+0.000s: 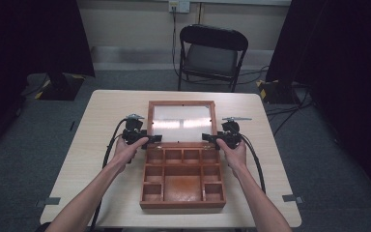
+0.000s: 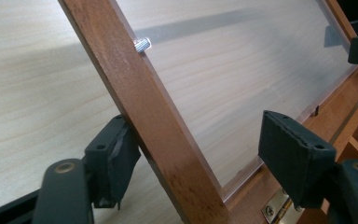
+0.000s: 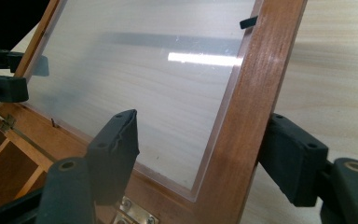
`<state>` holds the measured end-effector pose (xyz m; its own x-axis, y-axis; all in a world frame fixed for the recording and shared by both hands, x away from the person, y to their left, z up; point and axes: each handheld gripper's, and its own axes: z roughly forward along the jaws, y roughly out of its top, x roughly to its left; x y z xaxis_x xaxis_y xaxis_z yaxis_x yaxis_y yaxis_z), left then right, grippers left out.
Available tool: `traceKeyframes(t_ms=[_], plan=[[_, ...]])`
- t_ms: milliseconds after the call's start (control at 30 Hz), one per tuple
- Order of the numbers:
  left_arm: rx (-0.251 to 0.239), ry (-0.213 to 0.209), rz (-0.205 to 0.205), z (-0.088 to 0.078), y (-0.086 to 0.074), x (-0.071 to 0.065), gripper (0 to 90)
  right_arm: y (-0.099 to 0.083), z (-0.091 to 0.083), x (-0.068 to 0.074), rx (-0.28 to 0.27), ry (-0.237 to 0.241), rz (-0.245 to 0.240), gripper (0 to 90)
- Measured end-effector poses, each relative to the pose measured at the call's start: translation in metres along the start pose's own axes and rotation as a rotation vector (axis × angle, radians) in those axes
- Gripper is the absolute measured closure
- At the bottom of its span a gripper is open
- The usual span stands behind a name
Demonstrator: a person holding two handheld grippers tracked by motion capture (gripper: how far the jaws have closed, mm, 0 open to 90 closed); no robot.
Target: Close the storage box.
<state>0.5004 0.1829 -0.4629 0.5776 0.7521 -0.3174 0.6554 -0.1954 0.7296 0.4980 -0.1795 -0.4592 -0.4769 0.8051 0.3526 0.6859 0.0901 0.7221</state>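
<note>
While tools straddle lid (image 1: 181, 103) edges.

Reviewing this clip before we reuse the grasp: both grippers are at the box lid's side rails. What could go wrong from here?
1. In the left gripper view, only one pad seems to touch the lid frame; the other stands off over the clear pane. Closing further could press the pane, not wood.
2. The right gripper straddles its rail the same way; uneven closing might twist the lid at the hinge.
3. Both grips sit near the hinged edge, so leverage is probably poor and the lid may slip.
</note>
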Motion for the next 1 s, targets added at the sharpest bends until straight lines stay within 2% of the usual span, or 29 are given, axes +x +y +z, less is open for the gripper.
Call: traceKeyframes(t_ms=[167, 267, 333, 500, 733, 1000], plan=[[-0.021, -0.011, 0.003, -0.007, 0.001, 0.002, 37.5, 0.002, -0.004, 0.001, -0.018, 0.008, 0.012, 32.3], [-0.036, -0.005, 0.013, -0.011, 0.003, 0.001, 41.7, 0.002, -0.009, -0.001, -0.032, 0.006, 0.008, 40.7], [-0.041, 0.002, 0.021, -0.013, 0.004, 0.0, 44.0, 0.002, -0.012, -0.003, -0.046, 0.023, 0.022, 44.0], [-0.053, 0.01, 0.04, -0.017, 0.005, -0.003, 47.5, 0.003, -0.018, -0.003, -0.062, 0.014, 0.017, 49.6], [-0.079, 0.011, 0.045, -0.025, 0.007, -0.005, 54.3, 0.003, -0.025, -0.002, -0.074, 0.008, 0.015, 55.9], [-0.095, 0.006, 0.079, -0.037, 0.008, -0.009, 61.9, 0.004, -0.034, 0.0, -0.081, 0.027, 0.005, 60.5]])
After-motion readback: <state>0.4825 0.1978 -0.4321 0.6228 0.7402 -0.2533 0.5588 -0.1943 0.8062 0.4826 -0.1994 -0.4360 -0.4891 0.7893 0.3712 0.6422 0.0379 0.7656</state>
